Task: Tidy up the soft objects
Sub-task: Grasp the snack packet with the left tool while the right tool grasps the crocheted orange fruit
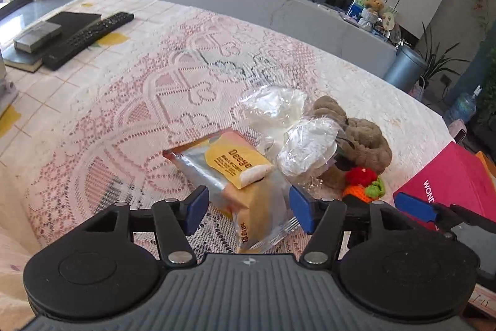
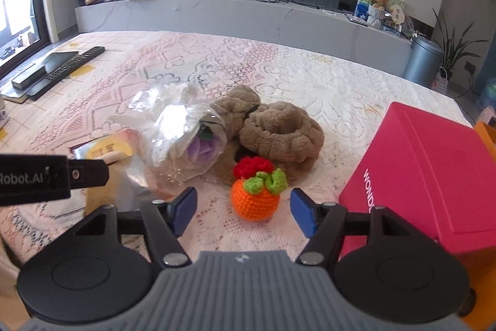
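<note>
Inspector: The left gripper (image 1: 248,211) stands with jaws released astride the tissue pack (image 1: 231,166); the right gripper (image 2: 243,211) likewise, crochet orange (image 2: 254,199) just ahead.

Assessor: Risk: the slick wrapper slips; the bagged flower (image 2: 186,141) snags beside.

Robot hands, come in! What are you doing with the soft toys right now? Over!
Left gripper open, jaws either side of the tissue pack. Right gripper open, lined up on the crochet orange pot. Red box close on the right.

Black tongs (image 1: 248,208); blue pads (image 2: 186,208)
</note>
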Demonstrator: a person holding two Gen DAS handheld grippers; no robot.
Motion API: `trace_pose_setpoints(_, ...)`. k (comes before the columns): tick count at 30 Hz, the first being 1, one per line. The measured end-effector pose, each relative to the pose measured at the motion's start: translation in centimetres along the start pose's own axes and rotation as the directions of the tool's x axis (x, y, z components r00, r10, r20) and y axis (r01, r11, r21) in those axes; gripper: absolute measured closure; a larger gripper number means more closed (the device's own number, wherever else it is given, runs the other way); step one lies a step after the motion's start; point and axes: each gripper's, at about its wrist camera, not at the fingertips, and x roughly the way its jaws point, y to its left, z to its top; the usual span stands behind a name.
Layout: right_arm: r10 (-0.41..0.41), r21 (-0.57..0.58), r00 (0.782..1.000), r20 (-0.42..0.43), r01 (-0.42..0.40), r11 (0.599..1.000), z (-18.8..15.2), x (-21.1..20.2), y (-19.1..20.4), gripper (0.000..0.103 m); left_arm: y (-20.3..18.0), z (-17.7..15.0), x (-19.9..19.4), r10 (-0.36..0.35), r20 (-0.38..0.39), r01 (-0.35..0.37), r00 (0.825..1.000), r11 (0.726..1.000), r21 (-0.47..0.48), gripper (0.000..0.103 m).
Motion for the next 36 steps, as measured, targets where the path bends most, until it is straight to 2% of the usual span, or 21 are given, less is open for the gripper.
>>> trace_pose_setpoints(6, 0.016, 0.026, 1.0, 0.001, -0.016, 1.0, 0.4, 2.1, -0.8, 0.036, 0.2, -0.1, 1.4, -0.019, -0.029, 0.018, 0.999, 0.998, -0.058, 0.028)
trace_pose_setpoints(8, 0.029, 0.038, 1.0, -0.005, -0.029, 0.999, 0.3, 2.6, -1.0, 0.043, 0.4, -0.2, 1.9, -0.001, -0.036, -0.002, 0.999, 0.997, -0.074, 0.028)
trace_pose_setpoints(10, 0.037, 0.051, 0.999, -0.015, -0.037, 0.998, 0.1, 3.0, -1.2, 0.062, 0.5, -0.2, 2.1, 0.004, -0.039, -0.008, 0.999, 0.996, -0.088, 0.028)
trace_pose_setpoints(18, 0.05, 0.045, 0.999, -0.004, -0.05, 0.998, -0.5, 2.9, -1.0, 0.062, 0.5, -0.5, 3.4, 0.015, -0.039, -0.02, 0.999, 0.992, -0.127, 0.023)
trace_pose_setpoints(21, 0.054, 0.056, 0.999, 0.0, -0.054, 0.997, -0.7, 2.9, -1.1, 0.062, 0.3, -0.7, 3.3, 0.018, -0.023, -0.021, 1.0, 0.993, -0.113, 0.033)
trace_pose_setpoints(23, 0.055, 0.056, 0.998, 0.003, -0.055, 0.997, -0.8, 2.8, -1.2, 0.062, 0.2, -0.8, 3.2, 0.025, -0.015, -0.027, 1.0, 0.993, -0.111, 0.046)
trace_pose_setpoints(26, 0.052, 0.05, 0.999, 0.007, -0.053, 0.997, -1.0, 2.7, -1.1, 0.062, 0.3, -0.8, 2.9, 0.031, 0.001, -0.031, 1.0, 0.992, -0.118, 0.059)
trace_pose_setpoints(32, 0.051, 0.052, 0.999, 0.014, -0.051, 0.997, -1.0, 2.5, -1.2, 0.062, 0.0, -0.8, 2.4, 0.041, 0.029, -0.038, 0.999, 0.994, -0.104, 0.071)
trace_pose_setpoints(36, 0.052, 0.041, 0.998, 0.036, -0.054, 0.998, -1.0, 1.7, -1.0, 0.062, -0.2, -0.8, 1.9, 0.038, 0.045, -0.033, 0.998, 0.996, -0.088, 0.073)
